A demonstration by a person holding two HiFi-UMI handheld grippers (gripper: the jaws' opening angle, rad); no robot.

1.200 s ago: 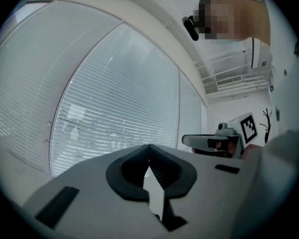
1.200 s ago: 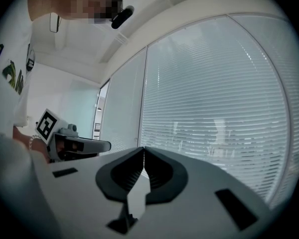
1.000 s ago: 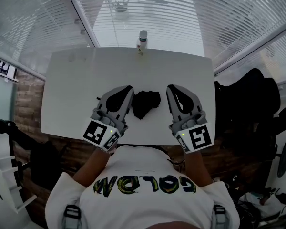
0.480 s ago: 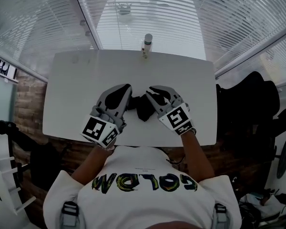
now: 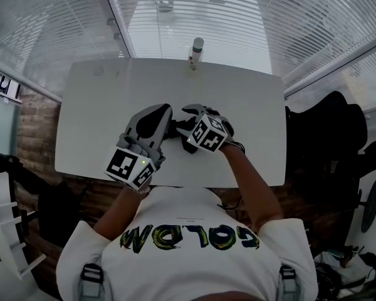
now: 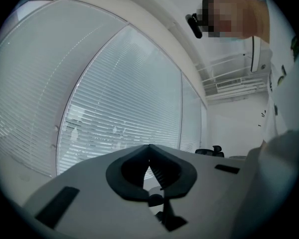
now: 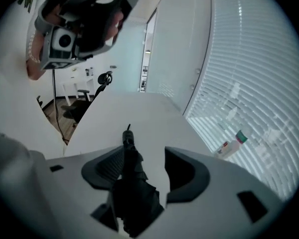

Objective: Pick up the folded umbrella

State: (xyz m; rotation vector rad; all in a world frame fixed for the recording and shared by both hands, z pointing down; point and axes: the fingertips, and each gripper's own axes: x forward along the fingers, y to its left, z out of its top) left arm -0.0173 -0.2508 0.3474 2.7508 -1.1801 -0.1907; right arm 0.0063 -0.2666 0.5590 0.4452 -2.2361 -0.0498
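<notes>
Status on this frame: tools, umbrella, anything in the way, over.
Left tool shut, empty. Right tool angled down, jaws just opening, folded umbrella between them, not clamped. Nothing in the way; bottle stands at the table far edge.

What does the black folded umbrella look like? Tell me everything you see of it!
The black folded umbrella is a crumpled bundle of soft-looking dark fabric, narrowing to a slim end with a tiny tip. It lies on the white table. The right gripper straddles it: its jaws have just been opening and stand apart, not squeezing it. In the head view, that gripper hides most of it.
</notes>
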